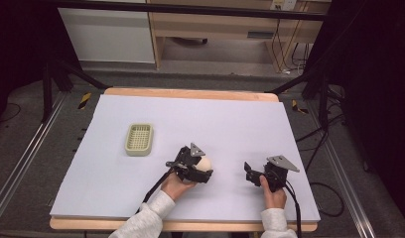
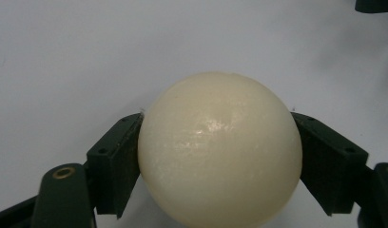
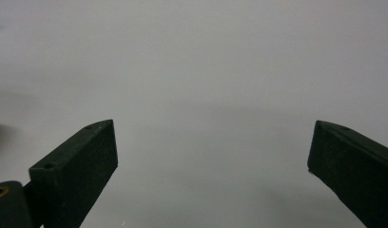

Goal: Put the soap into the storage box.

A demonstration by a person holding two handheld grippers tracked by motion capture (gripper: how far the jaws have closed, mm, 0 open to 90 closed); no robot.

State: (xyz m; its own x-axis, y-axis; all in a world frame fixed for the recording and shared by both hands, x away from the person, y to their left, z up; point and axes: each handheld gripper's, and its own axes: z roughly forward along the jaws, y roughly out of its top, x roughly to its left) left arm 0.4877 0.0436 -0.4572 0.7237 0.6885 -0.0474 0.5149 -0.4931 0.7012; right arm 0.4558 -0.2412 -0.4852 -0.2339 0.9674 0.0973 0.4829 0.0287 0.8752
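Left claw [image 1: 203,166] has its jaws pressed against both sides of the cream-coloured ball [image 2: 219,149], which sits low over the pale counter [image 1: 230,124] near its front edge; whether it is lifted off the surface I cannot tell. To carry it well, I would keep the squeeze even across the widest part, since a smooth round ball could squirt out, and move level toward the small slotted tray [image 1: 139,139] at the left. Right claw [image 3: 213,166] hangs wide open, holding nothing.
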